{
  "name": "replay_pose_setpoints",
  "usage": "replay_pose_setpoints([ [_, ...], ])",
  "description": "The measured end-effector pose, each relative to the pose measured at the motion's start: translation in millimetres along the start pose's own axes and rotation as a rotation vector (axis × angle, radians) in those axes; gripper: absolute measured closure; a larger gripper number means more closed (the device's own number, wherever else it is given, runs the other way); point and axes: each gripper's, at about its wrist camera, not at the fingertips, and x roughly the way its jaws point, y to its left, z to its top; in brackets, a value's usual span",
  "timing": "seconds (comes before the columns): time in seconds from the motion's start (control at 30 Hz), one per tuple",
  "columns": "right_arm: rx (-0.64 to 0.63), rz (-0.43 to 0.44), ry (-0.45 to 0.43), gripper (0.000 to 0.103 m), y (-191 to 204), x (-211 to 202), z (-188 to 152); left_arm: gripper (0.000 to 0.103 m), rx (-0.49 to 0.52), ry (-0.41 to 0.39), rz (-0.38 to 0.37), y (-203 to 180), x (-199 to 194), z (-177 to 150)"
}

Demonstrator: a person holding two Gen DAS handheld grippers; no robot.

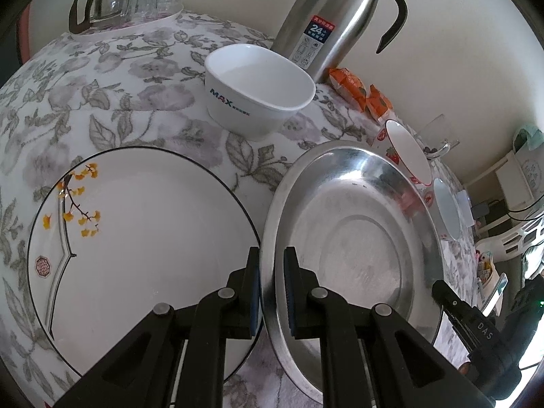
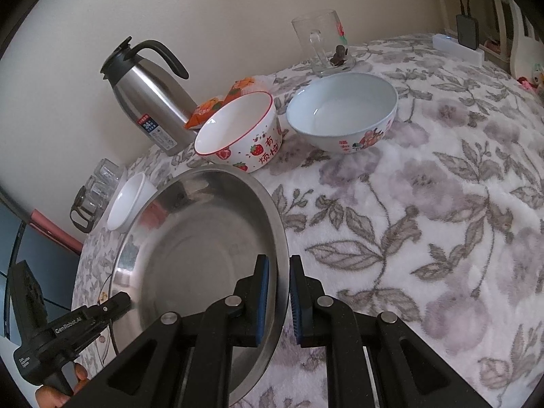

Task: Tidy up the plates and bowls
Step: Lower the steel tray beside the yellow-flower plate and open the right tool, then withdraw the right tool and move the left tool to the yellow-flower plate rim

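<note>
A steel plate [image 1: 353,238] is held at both sides: my left gripper [image 1: 272,289] is shut on its left rim, and my right gripper [image 2: 278,295] is shut on its right rim [image 2: 204,244]. A white plate with yellow leaves [image 1: 142,238] lies to the left, its right edge under the steel plate. A white MAX bowl [image 1: 258,91] stands behind. A strawberry bowl [image 2: 241,132] and a flowered pale-blue bowl [image 2: 343,108] stand beyond the steel plate.
A steel thermos jug [image 1: 336,17] stands at the back wall with orange snack packets [image 1: 360,91] beside it. A tray with a glass pot and glasses [image 1: 125,3] is at the far left. A glass mug [image 2: 323,47] stands at the back right.
</note>
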Motion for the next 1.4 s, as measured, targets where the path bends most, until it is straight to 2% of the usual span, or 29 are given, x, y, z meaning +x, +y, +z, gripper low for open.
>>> replay_pose_setpoints([
  [0.37,-0.006,-0.009,0.006,0.087,0,-6,3,0.088,-0.041,0.029,-0.003,8,-5,3],
  [0.43,-0.021,-0.016,-0.001,0.087,3,-11,5,0.083,-0.041,0.038,0.002,8,-8,4],
  [0.5,-0.035,-0.025,-0.018,0.087,6,-17,8,0.071,-0.051,0.035,0.006,9,-12,5],
  [0.6,-0.055,-0.043,-0.047,0.087,10,-29,11,0.067,-0.068,0.002,0.027,11,-24,8],
  [0.8,-0.112,-0.066,-0.071,0.070,22,-41,10,0.047,-0.050,-0.059,0.128,8,-43,9],
  [0.87,-0.135,-0.079,-0.064,0.052,27,-40,8,0.041,-0.039,-0.049,0.167,6,-43,9],
  [0.93,-0.154,-0.089,-0.061,0.048,31,-40,5,0.040,-0.025,-0.042,0.203,5,-42,8],
  [1.03,-0.174,-0.117,-0.055,0.033,35,-37,1,0.036,-0.017,-0.049,0.241,6,-41,6],
  [1.1,-0.179,-0.118,-0.045,0.030,36,-35,-1,0.022,-0.017,-0.063,0.263,8,-42,6],
  [1.23,-0.188,-0.128,-0.037,0.020,37,-33,-3,0.019,-0.009,-0.101,0.285,8,-47,6],
  [1.3,-0.185,-0.134,-0.035,0.012,36,-32,-3,0.014,-0.005,-0.114,0.291,7,-48,7],
  [1.37,-0.177,-0.136,-0.036,0.000,35,-32,-3,0.013,0.005,-0.124,0.300,6,-49,6],
  [1.4,-0.173,-0.138,-0.038,0.000,34,-32,-3,0.013,0.010,-0.127,0.301,5,-49,6],
])
